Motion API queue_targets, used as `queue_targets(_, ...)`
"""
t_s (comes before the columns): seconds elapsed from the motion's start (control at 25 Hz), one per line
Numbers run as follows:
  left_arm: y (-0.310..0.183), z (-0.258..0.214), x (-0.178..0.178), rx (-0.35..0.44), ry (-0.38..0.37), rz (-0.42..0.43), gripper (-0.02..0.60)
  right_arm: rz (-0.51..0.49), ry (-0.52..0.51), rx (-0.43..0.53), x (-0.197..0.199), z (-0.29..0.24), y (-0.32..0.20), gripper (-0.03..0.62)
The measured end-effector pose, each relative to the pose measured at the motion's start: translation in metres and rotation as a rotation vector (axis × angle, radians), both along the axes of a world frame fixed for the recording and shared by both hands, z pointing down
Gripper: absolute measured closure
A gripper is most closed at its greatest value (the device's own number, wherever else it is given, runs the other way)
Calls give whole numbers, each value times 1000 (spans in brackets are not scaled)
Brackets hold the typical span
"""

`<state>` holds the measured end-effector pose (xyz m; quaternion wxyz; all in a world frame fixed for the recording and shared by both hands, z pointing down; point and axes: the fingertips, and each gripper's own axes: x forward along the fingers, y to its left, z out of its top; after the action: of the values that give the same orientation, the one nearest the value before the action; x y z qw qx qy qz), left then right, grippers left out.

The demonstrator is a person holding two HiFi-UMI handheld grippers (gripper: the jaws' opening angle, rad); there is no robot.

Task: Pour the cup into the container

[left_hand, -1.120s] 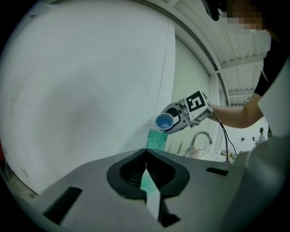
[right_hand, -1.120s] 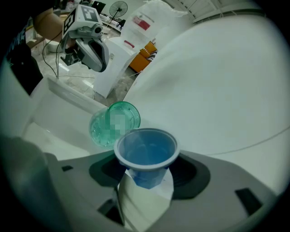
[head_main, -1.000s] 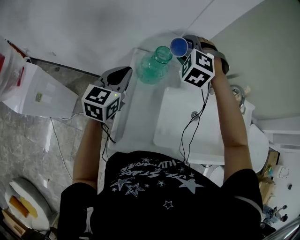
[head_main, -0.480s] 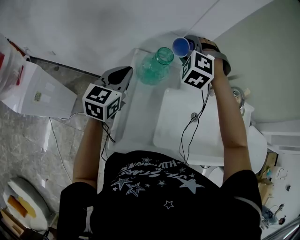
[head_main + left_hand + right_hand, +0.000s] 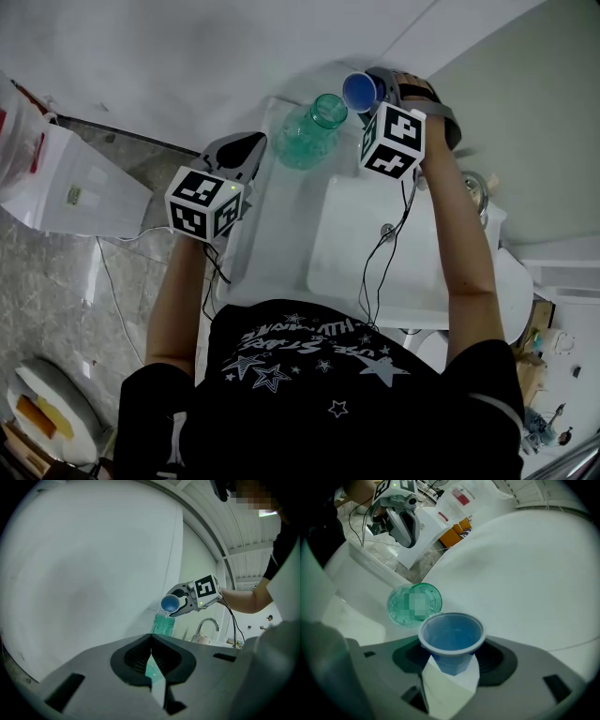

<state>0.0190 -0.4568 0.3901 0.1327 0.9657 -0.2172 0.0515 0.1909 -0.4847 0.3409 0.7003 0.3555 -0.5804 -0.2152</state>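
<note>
The right gripper (image 5: 451, 665) is clamped on a small blue plastic cup (image 5: 451, 639), its two jaws pressing the cup's lower wall from either side; the cup's open mouth faces this gripper's camera and its inside looks plain blue; whether any liquid is in it I cannot tell. In the head view the cup (image 5: 359, 91) is at the far end of the scene, just right of the mouth of a green see-through bottle (image 5: 309, 133), with the right gripper's marker cube (image 5: 394, 141) on its near side. From the left gripper view the cup (image 5: 169, 603) is tipped on its side, its rim just above the bottle's (image 5: 163, 623) wide open neck; the two look close enough to touch, but that cannot be settled.

The bottle stands upright on a white ledge (image 5: 281, 220) at the far left corner of a white sink basin (image 5: 375, 253); a chrome tap (image 5: 206, 625) rises to the right of it.

The left gripper (image 5: 151, 641) has its jaws closed together with nothing between them; it is held to the left of the ledge, nearer than the bottle and apart from it, pointing toward the bottle and cup. A white paper bag (image 5: 66, 178) stands on the floor far to the left.
</note>
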Motion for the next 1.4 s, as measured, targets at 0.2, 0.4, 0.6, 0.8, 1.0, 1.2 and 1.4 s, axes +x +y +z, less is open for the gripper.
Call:
queue_targets(0.2, 0, 0, -3, -3, 5, 2, 571, 20, -51, 4, -4, -1, 0, 307)
queue_targets(0.4, 4, -1, -9, -10, 3, 4, 571, 67, -174, 9, -7, 0, 3, 307)
queue_targets(0.6, 8, -2, -17, -20, 1, -14, 571, 103, -363, 36, -13, -9, 8, 307)
queue_targets(0.8, 19, -1, -26, -29, -10, -48, 571, 136, -603, 104, -18, -20, 20, 307)
queue_targets(1.0, 36, -1, -38, -27, -28, -94, 571, 135, -789, 175, -22, -28, 40, 306)
queue_targets(1.2, 55, -5, -48, -9, -38, -154, 571, 134, -940, 222, -25, -24, 66, 307)
queue_targets(1.4, 82, -2, -57, -4, -54, -196, 571, 95, -1088, 197, -47, -9, 98, 306)
